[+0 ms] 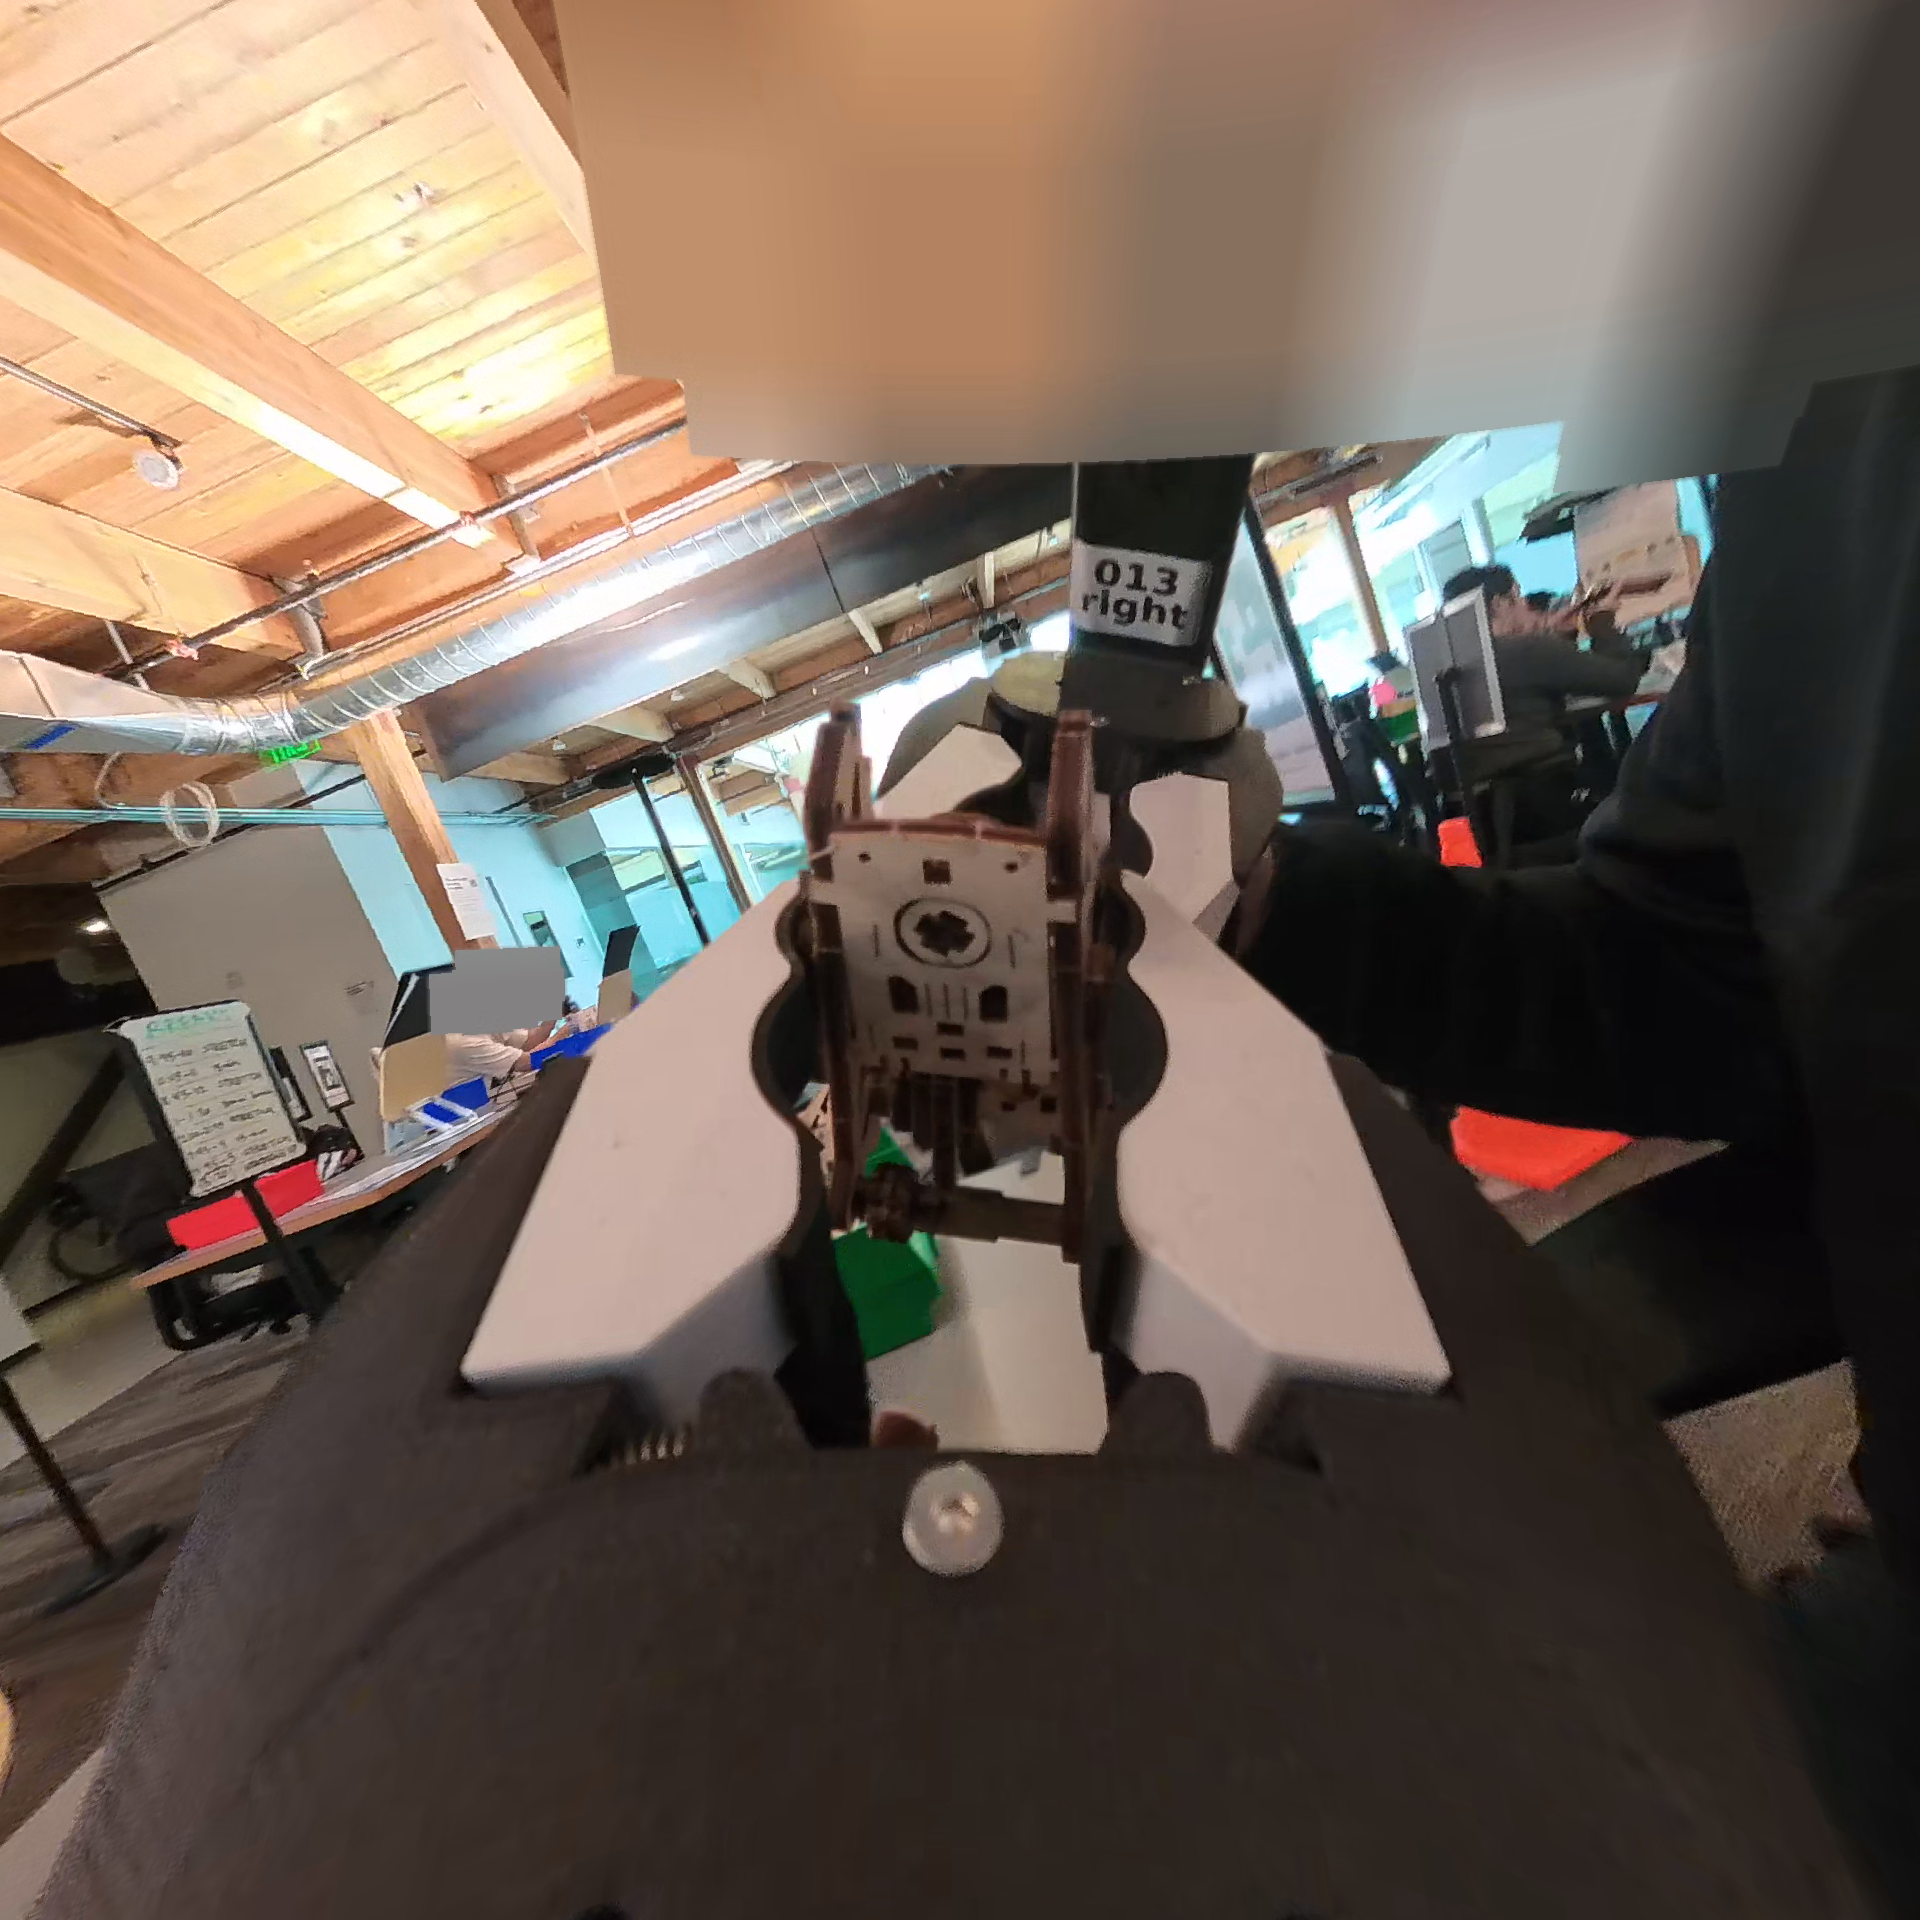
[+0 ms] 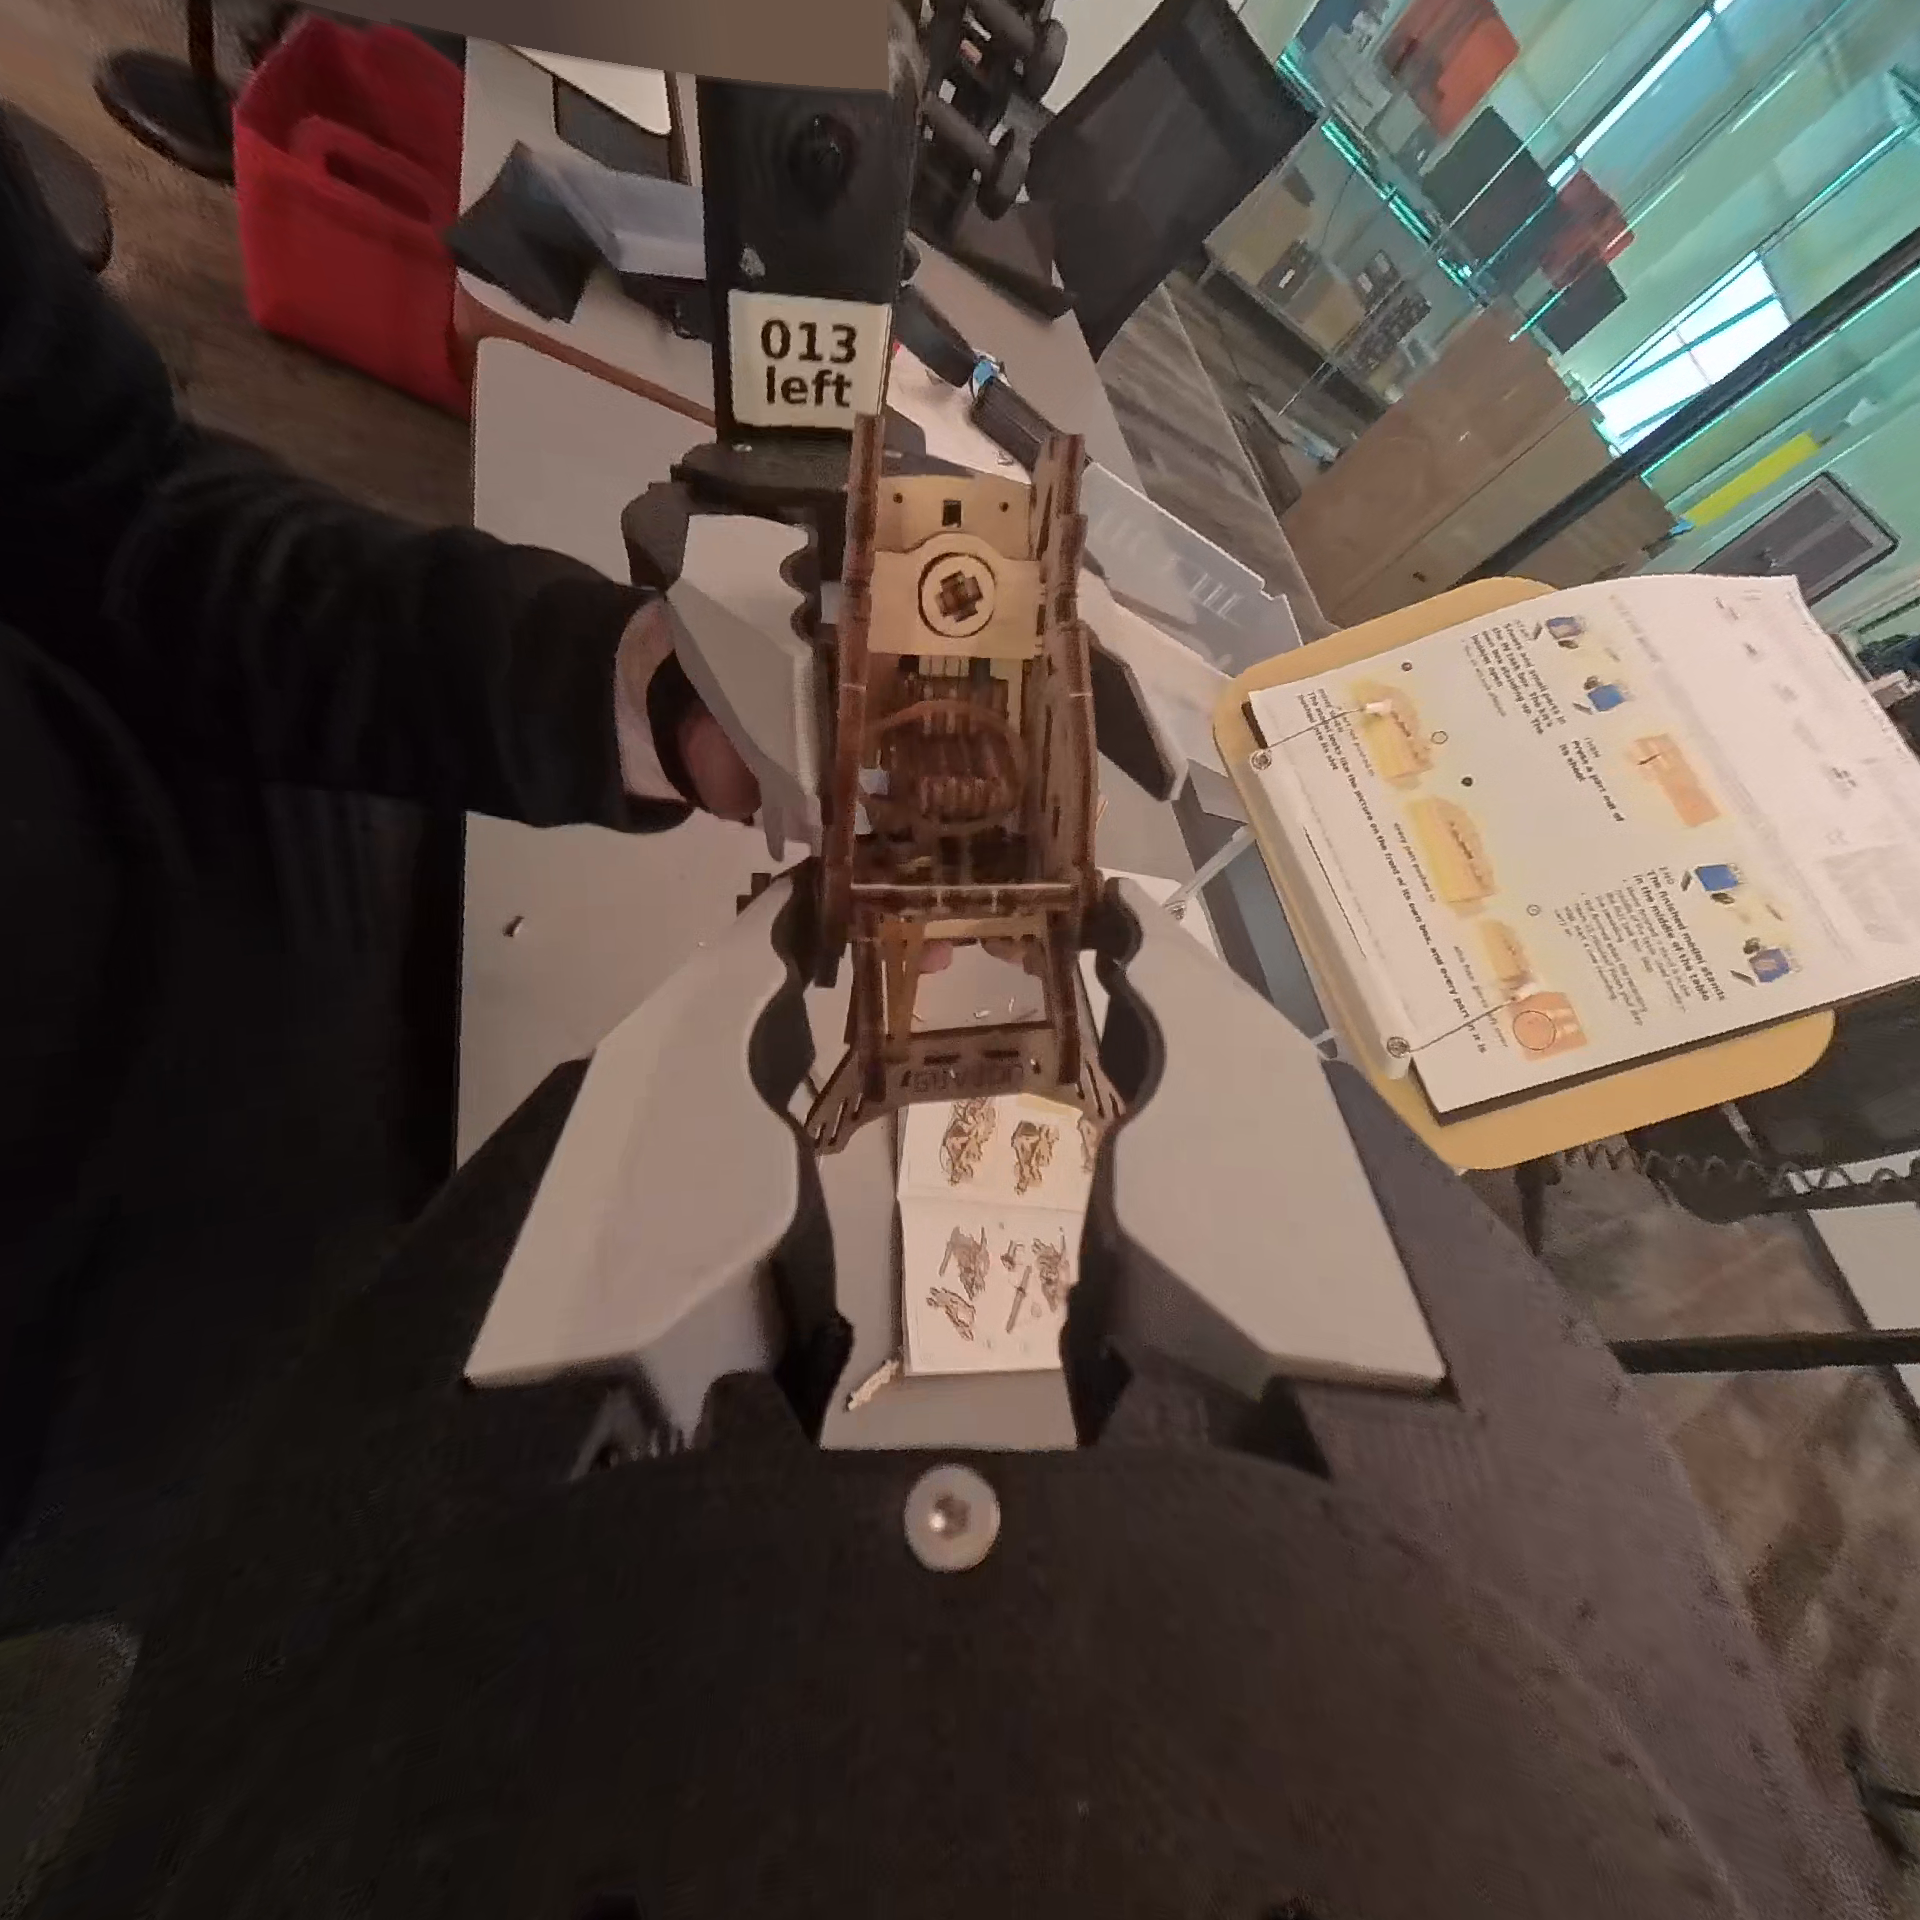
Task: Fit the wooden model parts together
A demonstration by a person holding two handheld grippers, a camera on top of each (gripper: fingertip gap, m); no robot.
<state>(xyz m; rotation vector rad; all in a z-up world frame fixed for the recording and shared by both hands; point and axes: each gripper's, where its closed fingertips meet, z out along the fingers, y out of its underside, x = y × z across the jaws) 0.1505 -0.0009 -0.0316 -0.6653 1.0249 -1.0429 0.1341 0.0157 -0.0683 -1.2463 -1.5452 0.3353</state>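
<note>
Wooden model [image 2: 956, 790] is up off the desk [image 2: 582, 935], clamped from opposite ends by my left hand-held gripper [image 1: 951, 935] and right hand-held gripper [image 2: 956, 935]. I'd keep both squeezes even on the side frames, steady, no twisting, before pressing anything in.

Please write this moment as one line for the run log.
left gripper: shut on wooden model | right gripper: shut on wooden model, opposite end | model: off the table | instruction sheet: right
</note>
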